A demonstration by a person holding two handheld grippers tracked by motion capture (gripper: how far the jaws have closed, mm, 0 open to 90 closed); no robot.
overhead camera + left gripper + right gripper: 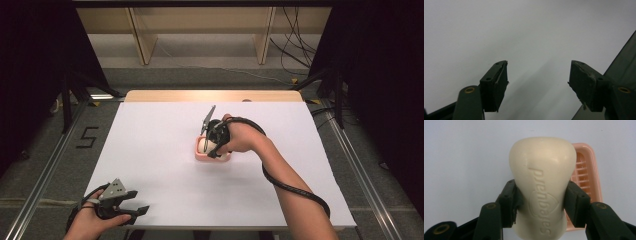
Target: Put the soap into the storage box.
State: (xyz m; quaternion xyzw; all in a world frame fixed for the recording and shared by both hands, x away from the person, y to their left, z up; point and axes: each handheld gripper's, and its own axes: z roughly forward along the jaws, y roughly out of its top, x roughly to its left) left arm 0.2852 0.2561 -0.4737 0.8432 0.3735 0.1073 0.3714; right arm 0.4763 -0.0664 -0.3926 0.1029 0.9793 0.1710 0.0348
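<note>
In the right gripper view the two black pads (510,202) press on the narrow waist of a cream soap bar (542,182), one on each long side, so the right gripper (541,205) is clamped on the bar; its long axis runs straight out from the jaws, rounded broad end farthest from the hand, embossed lettering running along that axis and facing the camera; behind and to one side of the bar lies a pink soap dish (587,177), its slatted floor bare where it shows; whether the bar touches the dish I cannot tell. From the high view the right gripper (210,147) sits over the soap dish (200,156) near the middle of the table (150,150), a little towards the far edge, with the pale soap bar (201,145) showing at the dish's left end; the right hand (242,137) wraps the gripper body. The left gripper (537,80) has its jaws standing wide apart with nothing between them, over bare white tabletop; in the high view the left gripper (137,202) rests at the near left corner of the table, held by the left hand (92,222).
</note>
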